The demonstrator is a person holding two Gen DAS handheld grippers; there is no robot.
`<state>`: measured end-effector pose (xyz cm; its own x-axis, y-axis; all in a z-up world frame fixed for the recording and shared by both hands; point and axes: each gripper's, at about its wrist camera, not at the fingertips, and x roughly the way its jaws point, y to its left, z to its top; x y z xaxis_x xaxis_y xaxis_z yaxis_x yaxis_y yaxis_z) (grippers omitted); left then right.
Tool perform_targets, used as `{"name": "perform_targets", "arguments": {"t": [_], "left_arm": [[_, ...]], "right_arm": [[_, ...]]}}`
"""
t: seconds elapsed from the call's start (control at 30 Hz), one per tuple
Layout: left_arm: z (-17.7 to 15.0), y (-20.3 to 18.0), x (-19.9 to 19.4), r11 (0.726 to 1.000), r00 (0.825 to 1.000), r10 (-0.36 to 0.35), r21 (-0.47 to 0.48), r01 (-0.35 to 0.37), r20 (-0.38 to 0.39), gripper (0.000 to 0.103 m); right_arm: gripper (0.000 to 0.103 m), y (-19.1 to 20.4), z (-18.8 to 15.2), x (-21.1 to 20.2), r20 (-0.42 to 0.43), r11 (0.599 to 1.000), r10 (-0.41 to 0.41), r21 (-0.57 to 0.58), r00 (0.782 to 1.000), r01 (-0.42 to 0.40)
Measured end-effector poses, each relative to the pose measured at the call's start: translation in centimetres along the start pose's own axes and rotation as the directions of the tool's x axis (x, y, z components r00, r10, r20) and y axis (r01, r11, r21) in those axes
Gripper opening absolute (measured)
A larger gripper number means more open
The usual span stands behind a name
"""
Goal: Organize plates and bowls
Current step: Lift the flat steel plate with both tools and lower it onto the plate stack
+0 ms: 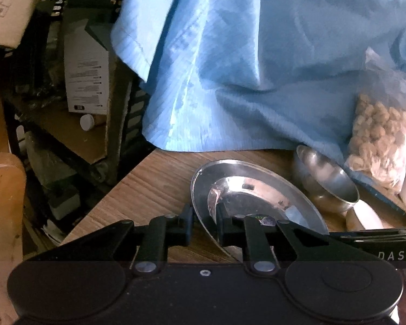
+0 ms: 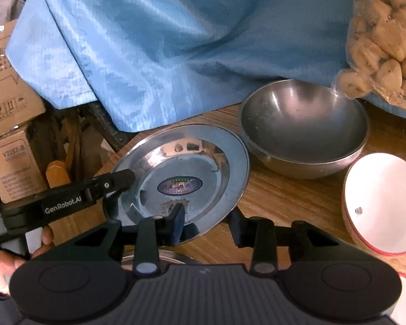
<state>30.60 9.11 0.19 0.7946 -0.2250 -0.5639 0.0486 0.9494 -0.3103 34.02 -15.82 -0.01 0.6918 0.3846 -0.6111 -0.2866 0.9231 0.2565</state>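
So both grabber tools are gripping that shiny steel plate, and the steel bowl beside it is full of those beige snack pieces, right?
Not quite. The steel bowl is empty; the right wrist view shows its bare inside. The beige pieces are in a clear bag behind it. The rest holds: the left gripper and right gripper both have their jaws around the rim of the steel plate.

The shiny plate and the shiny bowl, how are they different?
The plate is flat and shallow; the bowl is deep and round. The plate is tilted and gripped by both grippers; the bowl sits on the table untouched. The plate has a sticker in its middle; the bowl has none. Both are silvery metal.
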Motion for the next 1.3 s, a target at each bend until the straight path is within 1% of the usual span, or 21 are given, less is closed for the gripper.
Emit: {"name": "perform_targets", "arguments": {"t": [0.17, 0.3, 0.37, 0.57, 0.73, 0.93, 1.13, 1.3], "left_arm": [[0.1, 0.2, -1.2, 1.0, 1.0, -0.003, -0.016, 0.003, 0.016, 0.018], [-0.1, 0.1, -2.4, 1.0, 0.999, 0.005, -0.011, -0.004, 0.032, 0.019], [-0.2, 0.2, -3.1, 1.0, 0.999, 0.001, -0.009, -0.001, 0.039, 0.019], [-0.5, -0.3, -5.6, 1.0, 0.997, 0.001, 0.011, -0.002, 0.081, 0.019], [-0.8, -1.0, -7.9, 1.0, 0.993, -0.014, 0.022, 0.012, 0.115, 0.019], [-2.0, -2.3, -10.2, 0.998, 0.99, -0.043, 0.051, 0.037, 0.131, 0.02], [-3.7, -3.8, -11.8, 0.995, 0.987, -0.074, 0.074, 0.064, 0.143, 0.02], [-5.1, -5.1, -12.6, 0.99, 0.987, -0.096, 0.112, 0.082, 0.126, 0.02]], "right_arm": [[0.039, 0.8, 0.1, -1.0, 0.024, 1.0, 0.011, -0.008, 1.0, -0.011], [0.039, 1.9, 0.0, -1.7, 0.039, 1.0, 0.005, -0.027, 0.999, -0.004], [0.039, 2.1, -0.3, -2.1, 0.044, 1.0, 0.015, -0.025, 0.999, -0.014], [0.038, 3.1, -1.0, -3.5, 0.079, 0.999, 0.028, -0.04, 0.996, -0.025], [0.038, 3.7, -1.8, -5.7, 0.119, 0.998, 0.042, -0.059, 0.992, -0.035], [0.038, 4.1, -3.2, -8.5, 0.153, 0.997, 0.048, -0.073, 0.987, -0.037], [0.037, 3.7, -5.2, -11.3, 0.168, 0.996, 0.053, -0.073, 0.984, -0.042], [0.038, 3.0, -7.2, -13.1, 0.171, 0.998, 0.051, -0.056, 0.984, -0.042]]}}
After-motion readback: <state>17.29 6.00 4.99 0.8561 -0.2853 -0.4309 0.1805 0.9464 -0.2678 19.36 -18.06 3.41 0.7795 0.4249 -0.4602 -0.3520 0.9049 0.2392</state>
